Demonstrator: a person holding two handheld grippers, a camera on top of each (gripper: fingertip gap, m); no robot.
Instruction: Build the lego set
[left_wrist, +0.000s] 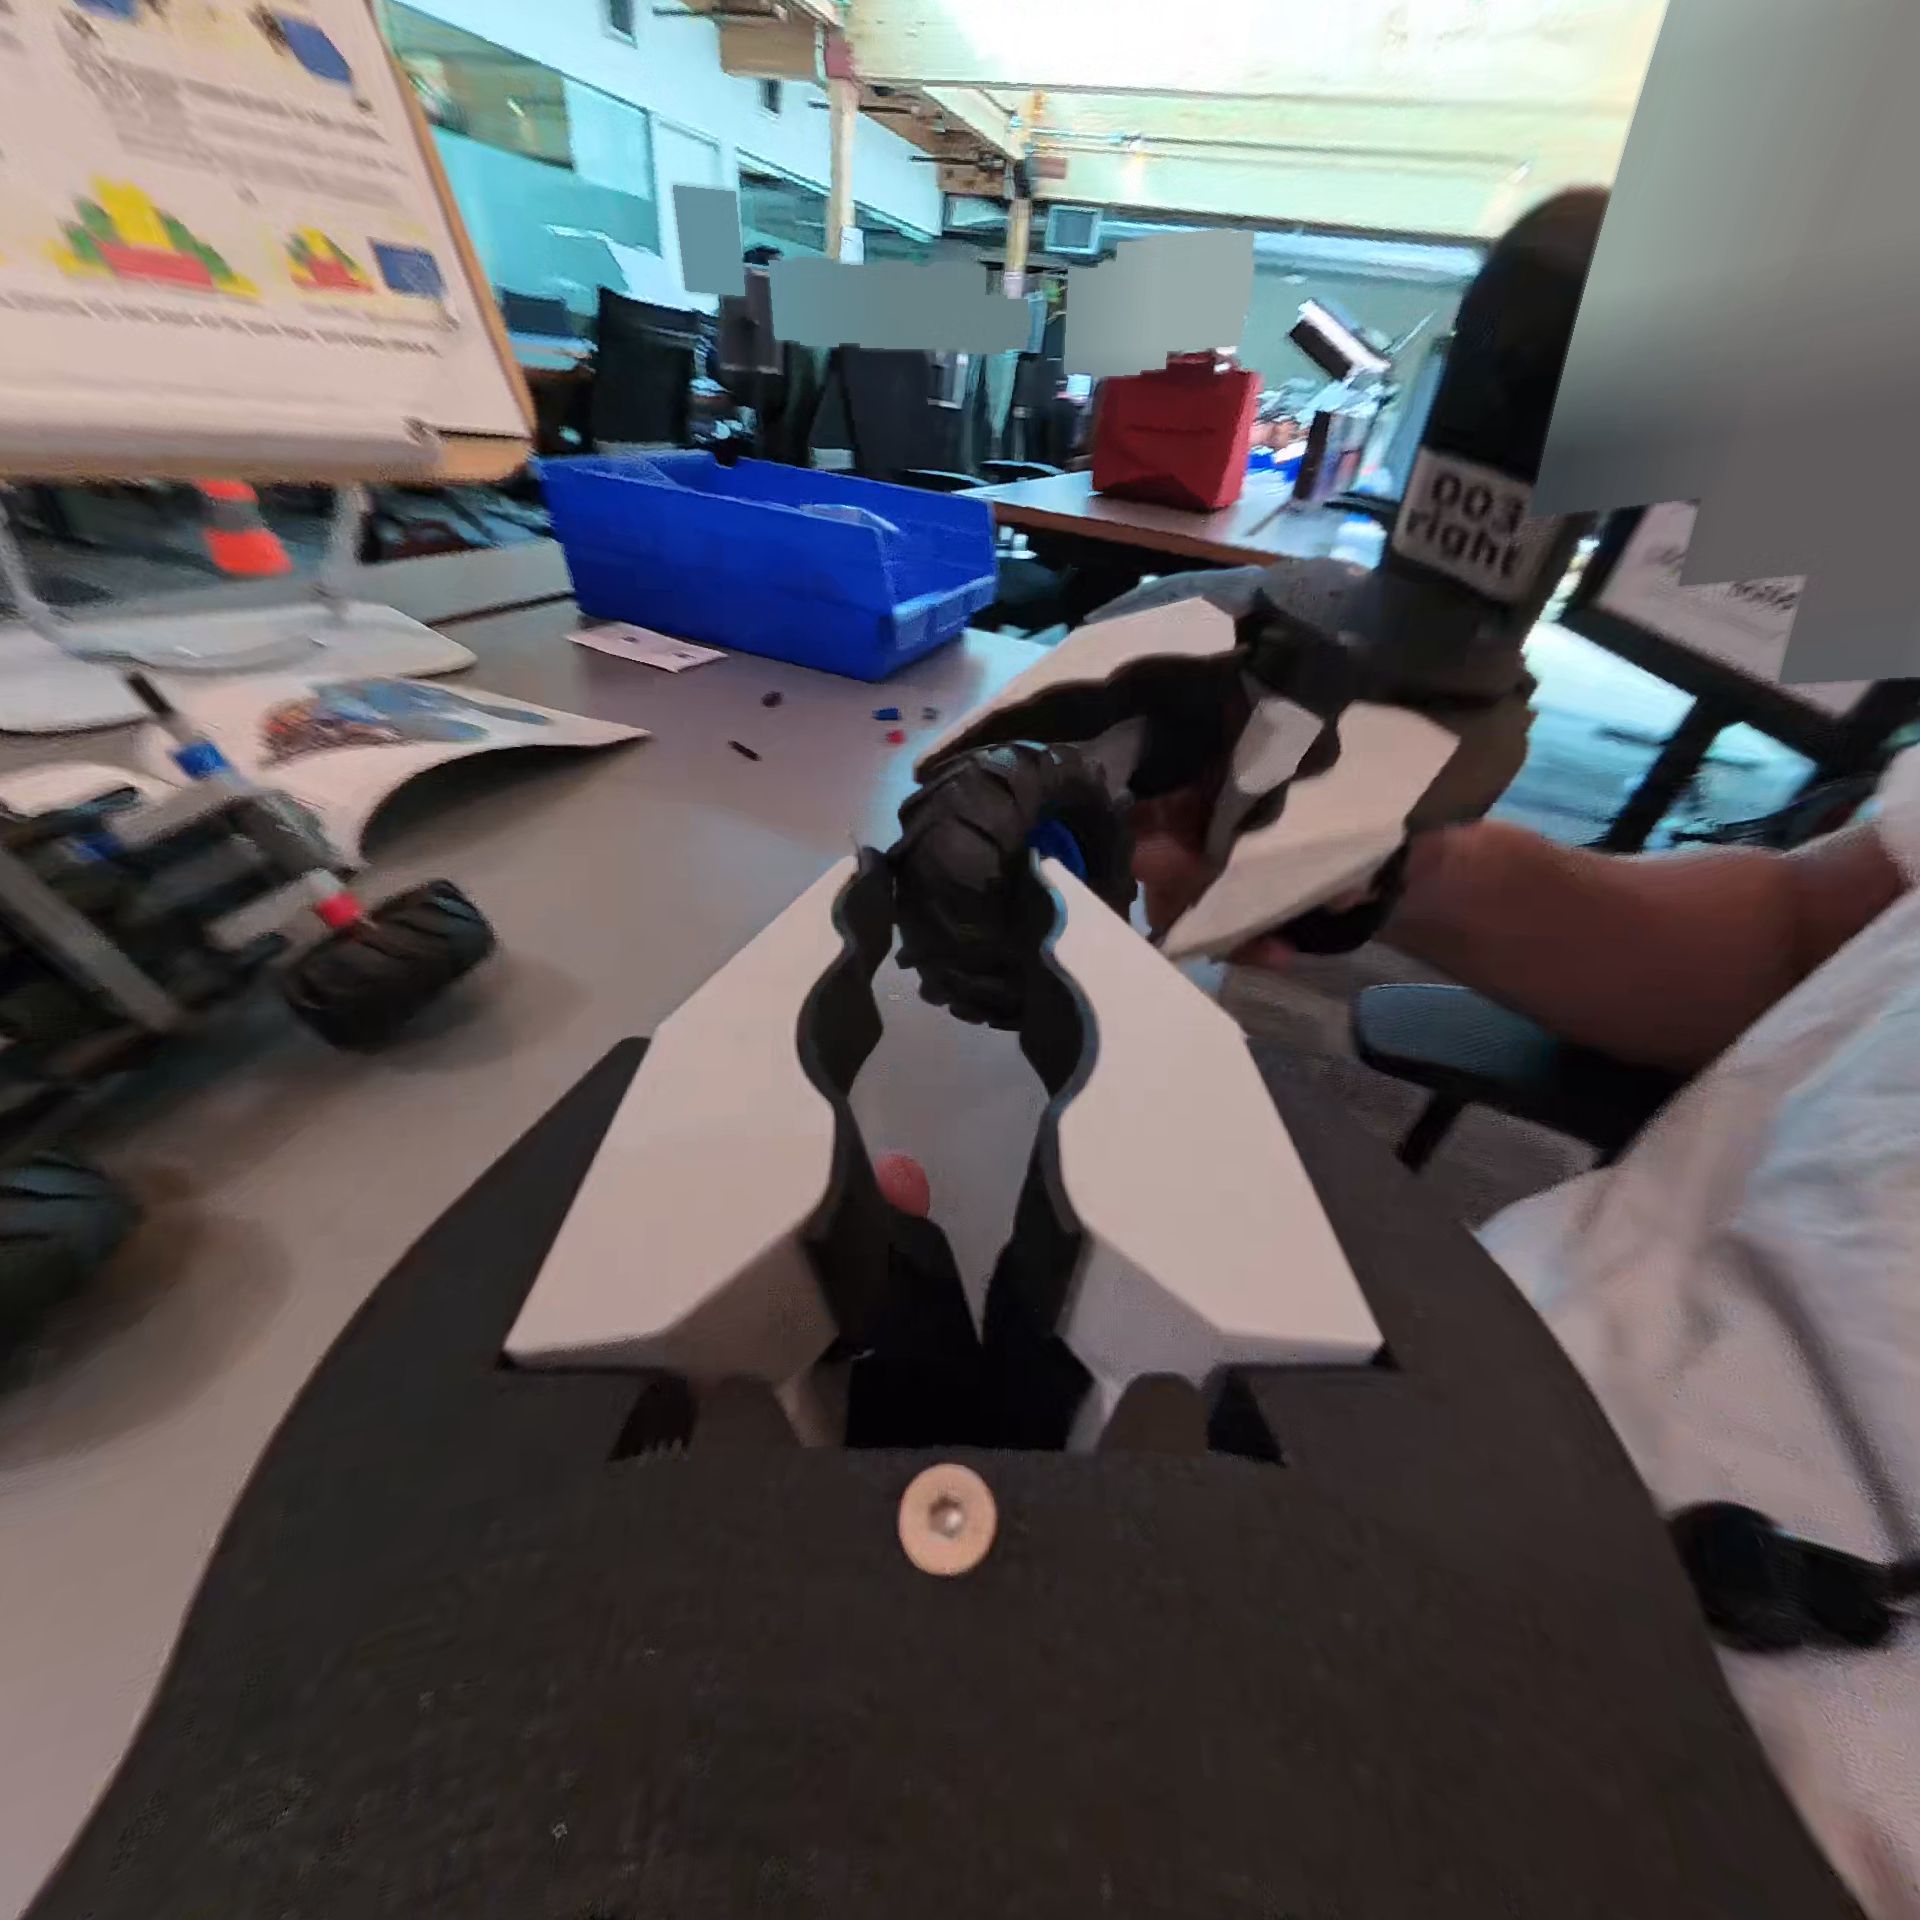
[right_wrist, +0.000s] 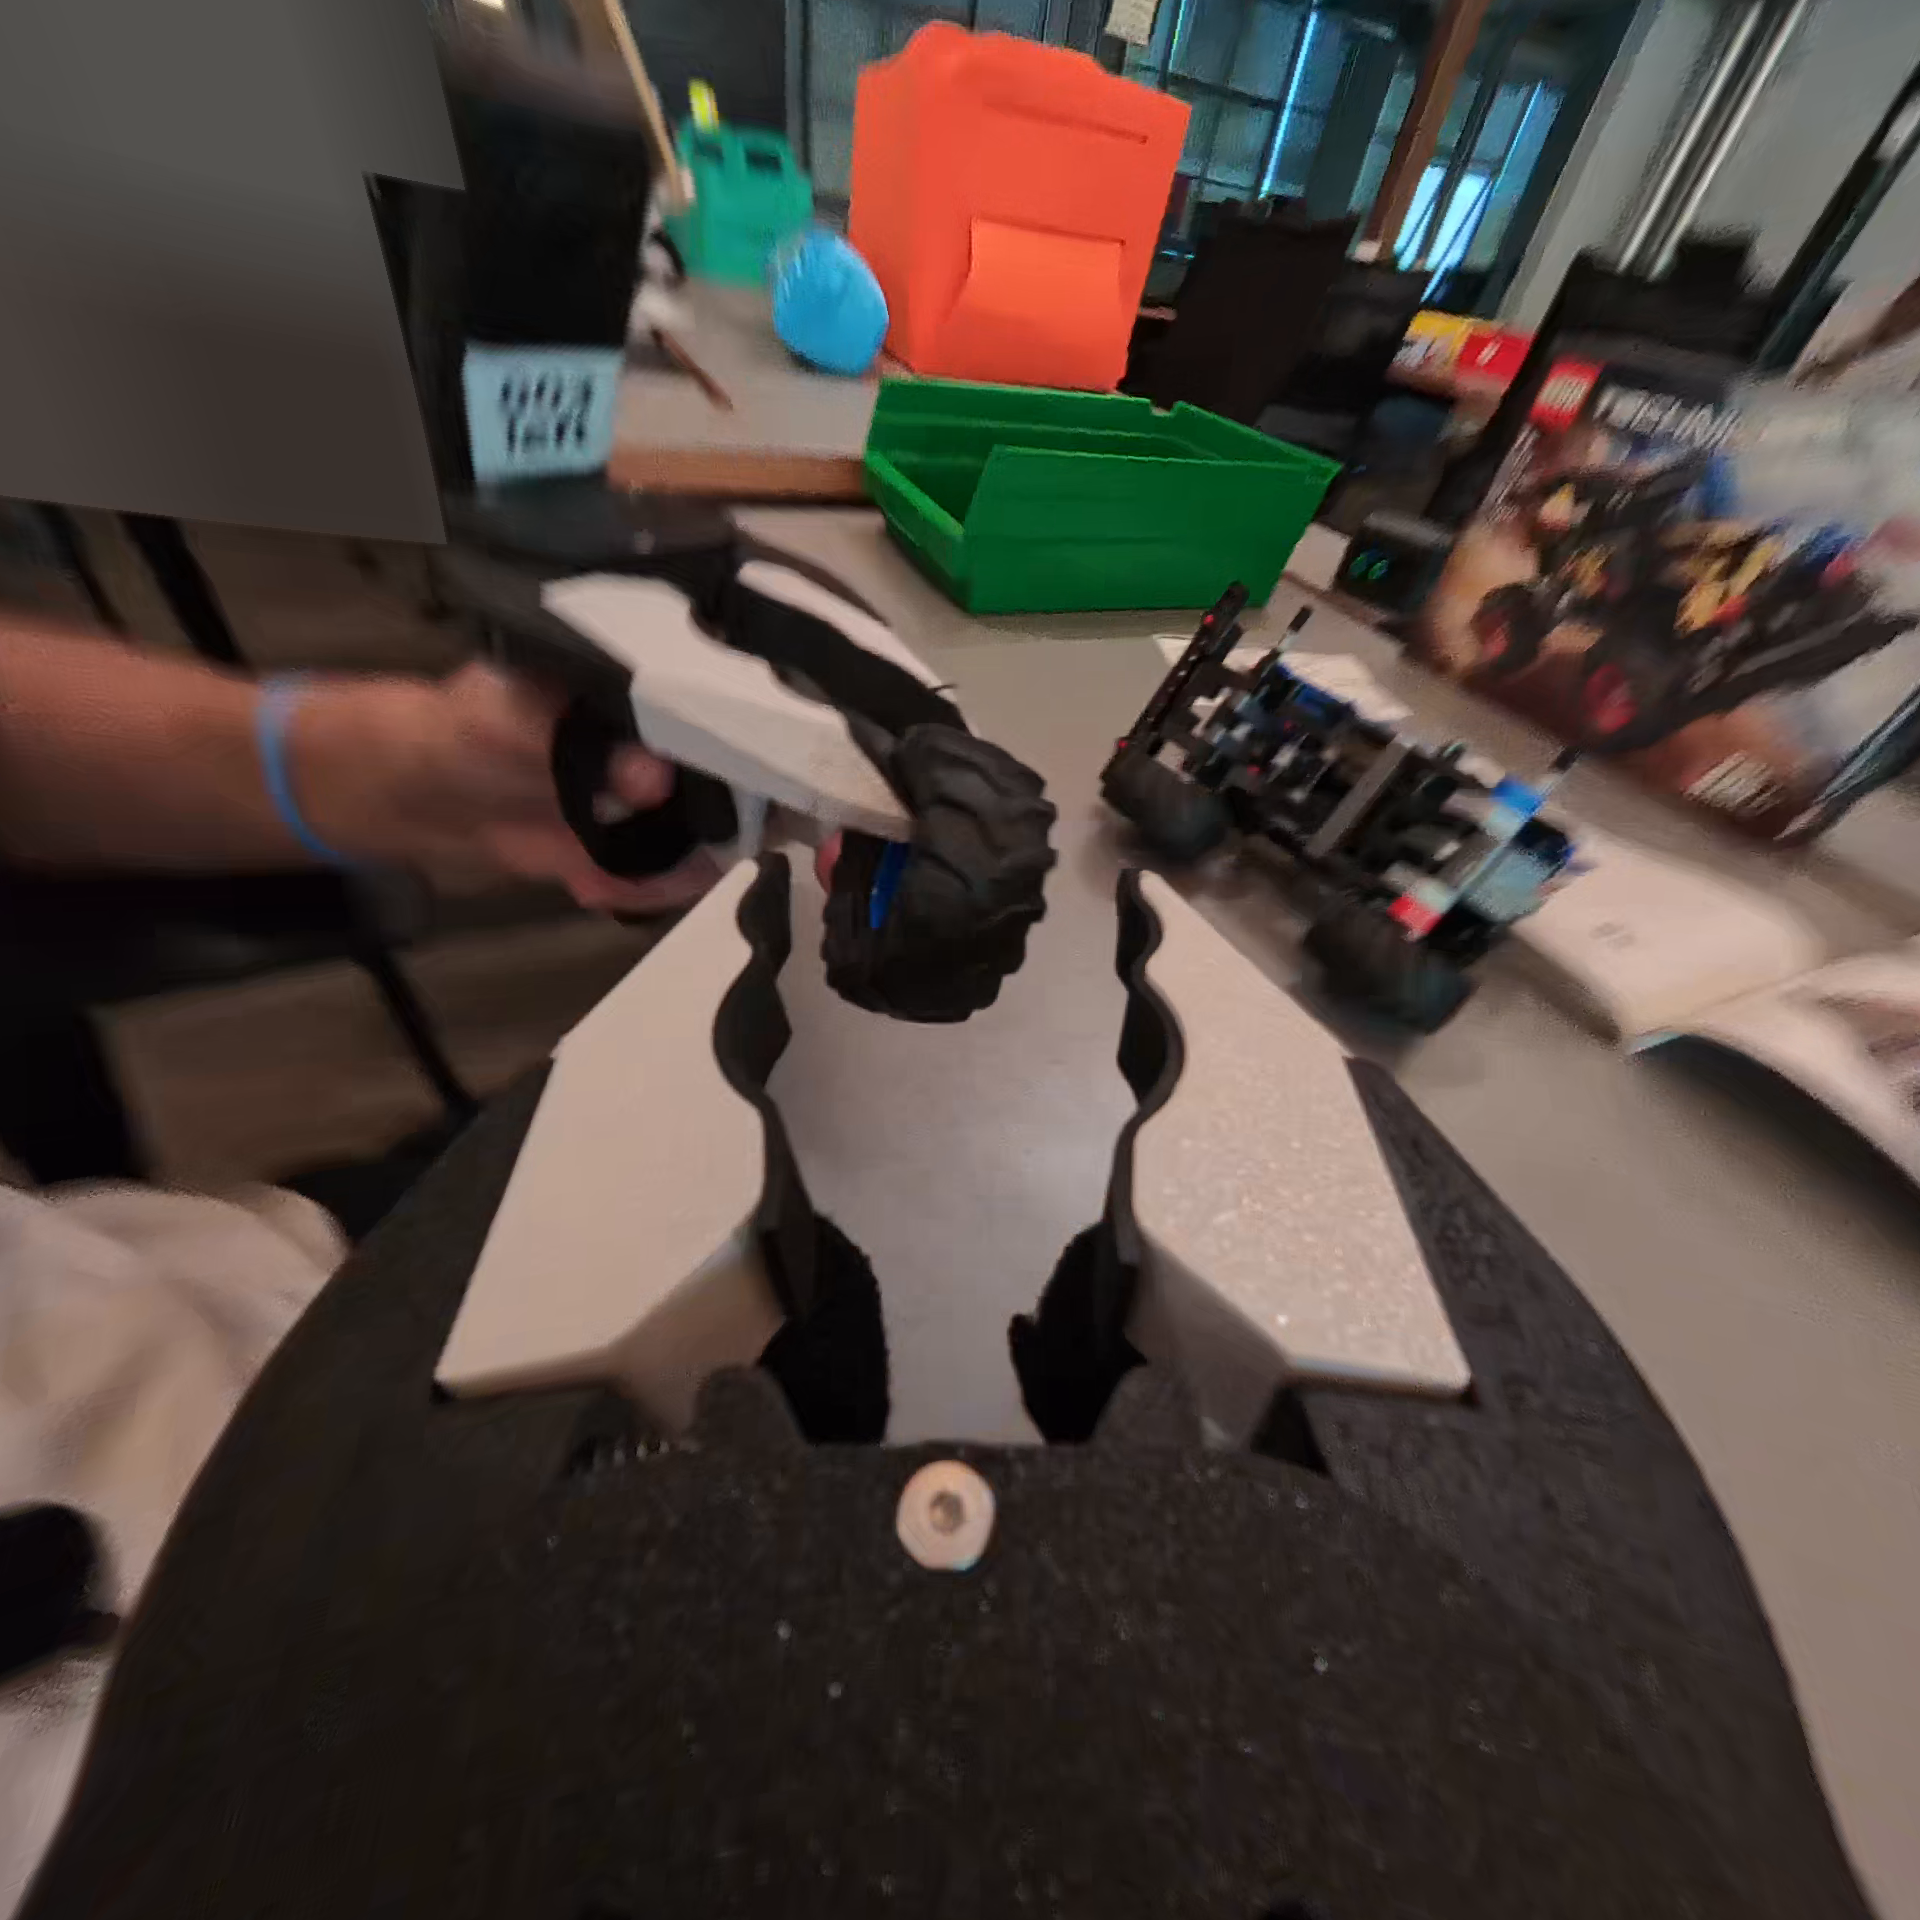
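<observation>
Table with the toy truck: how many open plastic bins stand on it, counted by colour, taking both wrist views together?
Blue bin: 1
Green bin: 1
Total: 2

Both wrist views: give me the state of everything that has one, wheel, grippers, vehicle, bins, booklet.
Black wheel: off the table, clamped in the left gripper's jaws.
Left gripper: shut on the wheel.
Right gripper: open, empty, jaws either side of the wheel without gripping.
Lego vehicle: part-built, on the table, some wheels fitted.
Blue bin: upright; contents unclear.
Green bin: upright, looks empty.
Instruction booklet: lying open.
</observation>
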